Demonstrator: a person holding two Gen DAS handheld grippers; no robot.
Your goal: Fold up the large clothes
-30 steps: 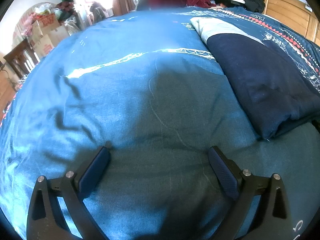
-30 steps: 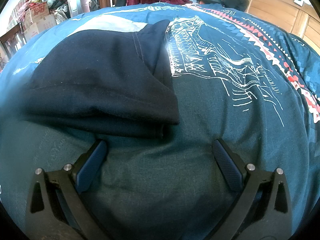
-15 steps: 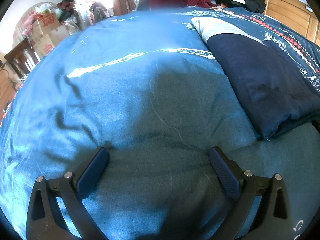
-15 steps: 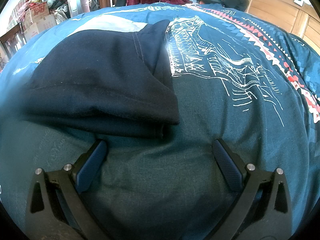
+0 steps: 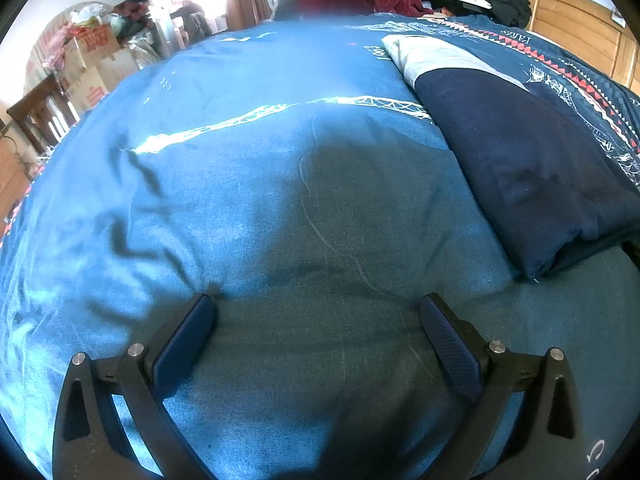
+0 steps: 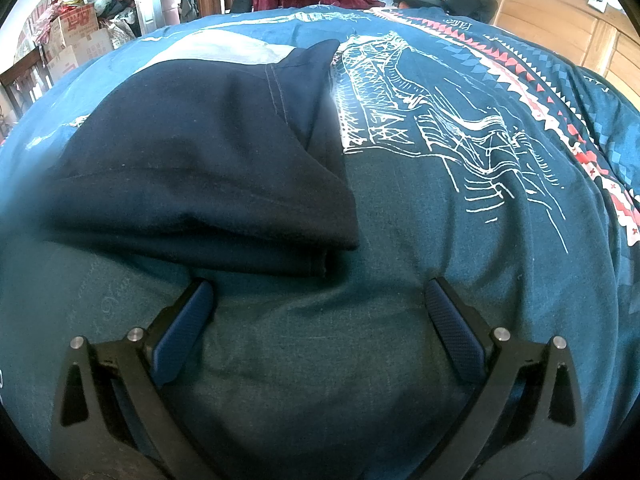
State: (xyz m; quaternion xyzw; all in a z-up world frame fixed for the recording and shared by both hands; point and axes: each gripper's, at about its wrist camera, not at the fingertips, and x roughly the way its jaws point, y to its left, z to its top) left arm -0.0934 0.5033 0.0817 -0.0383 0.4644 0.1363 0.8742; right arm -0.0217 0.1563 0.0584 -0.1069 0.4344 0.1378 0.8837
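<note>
Bed cover (image 5: 248, 184): one, blue with white drawings; our claws rest on it, so we judge that a closing claw could pinch the cover instead of the garment.
Navy garment (image 6: 192, 160): one, already folded, lying on the bed just ahead of the right claw; a careless grasp may open its layers.
Claws: two, the left claw (image 5: 316, 312) and the right claw (image 6: 320, 300), both spread wide and grasping nothing.
</note>
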